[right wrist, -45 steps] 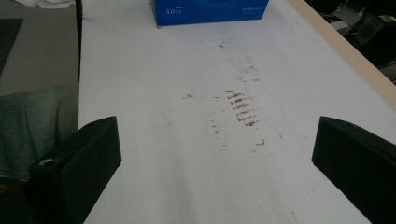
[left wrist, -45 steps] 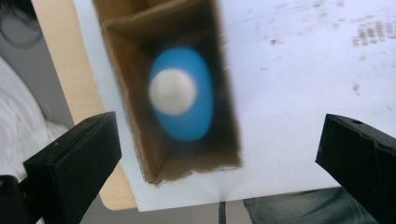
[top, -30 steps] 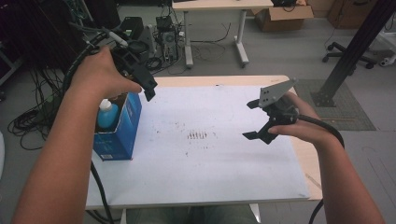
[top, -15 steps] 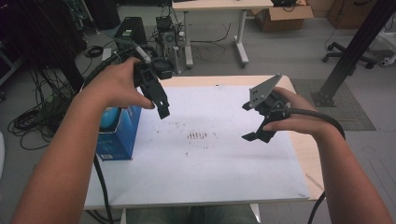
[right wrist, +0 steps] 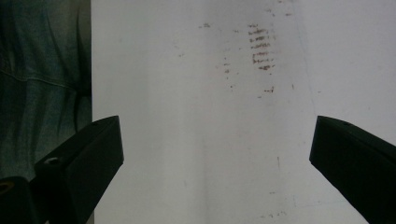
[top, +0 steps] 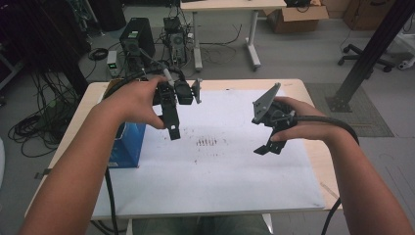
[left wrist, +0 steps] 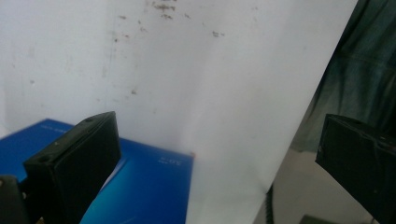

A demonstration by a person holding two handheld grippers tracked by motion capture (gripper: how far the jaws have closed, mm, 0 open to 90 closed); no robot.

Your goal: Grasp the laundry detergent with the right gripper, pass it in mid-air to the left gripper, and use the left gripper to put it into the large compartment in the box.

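From the high view, a person's two forearms reach over a wooden worktop [top: 313, 98] covered by a white sheet [top: 220, 176] marked with a small cluster of dark smudges [top: 206, 142] near its middle. The left hand [top: 134, 100] holds the left tool [top: 172, 120] above the sheet's left part, its black jaws pointing down toward the person. A blue box [top: 126, 147] stands on the worktop's left side, just below that hand and partly hidden by the forearm. The right hand [top: 298, 120] holds the right tool [top: 269, 132] over the sheet's right part, a grey three-cornered plate [top: 264, 103] tilted up on top of it and a black cable [top: 337, 127] looping back over the wrist. Both tools hang clear of the sheet. Beyond the worktop lie a grey floor, computer cases [top: 132, 41], tangled cables and another table's legs [top: 254, 39].

In the left gripper view, the left tool [left wrist: 219, 163] has its jaws spread wide with nothing between them. The blue box [left wrist: 149, 186] lies under the left jaw, touching the white sheet [left wrist: 210, 84], with the sheet's edge and dark trouser cloth [left wrist: 359, 70] at right.

In the right gripper view, the right tool [right wrist: 215, 168] is likewise wide open and empty, above the white sheet [right wrist: 196, 140]. The smudges [right wrist: 259, 46] sit toward the top, and dark trouser cloth [right wrist: 42, 70] fills the left strip past the sheet's edge.
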